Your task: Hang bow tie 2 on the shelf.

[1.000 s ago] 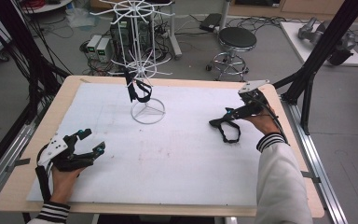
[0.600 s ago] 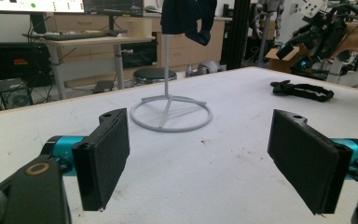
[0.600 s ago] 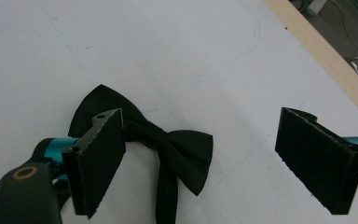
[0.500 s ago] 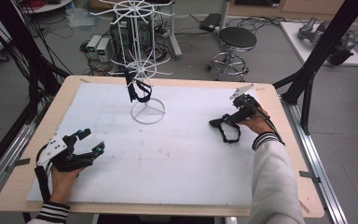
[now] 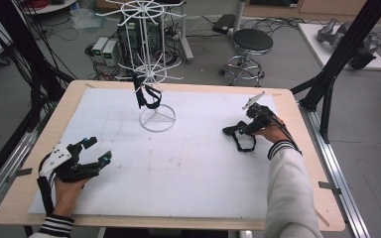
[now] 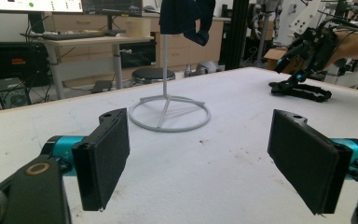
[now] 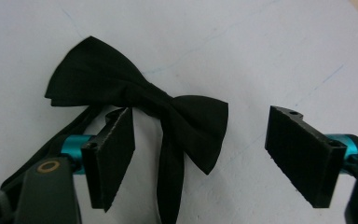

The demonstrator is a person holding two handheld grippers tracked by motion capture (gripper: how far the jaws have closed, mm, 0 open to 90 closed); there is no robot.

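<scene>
The black bow tie (image 7: 140, 100) lies flat on the white worktop (image 5: 193, 168), well right of the wire stand (image 5: 155, 74) that carries a second dark tie (image 5: 146, 94). The right gripper (image 5: 235, 130) straddles it, fingers (image 7: 114, 149) just closing, not yet pressing. Far left of the stand, the left gripper (image 5: 99, 148) rests wide apart

A wire rack on a white-topped desk in a cluttered lab

The white wire rack (image 5: 155, 74) stands at the far middle of the desk (image 5: 188, 173), with a dark strap (image 5: 146, 95) hanging from it above its ring base. Beyond the desk, a black stool (image 5: 250, 42) stands on the grey floor (image 5: 362, 124) among loose cables.
</scene>
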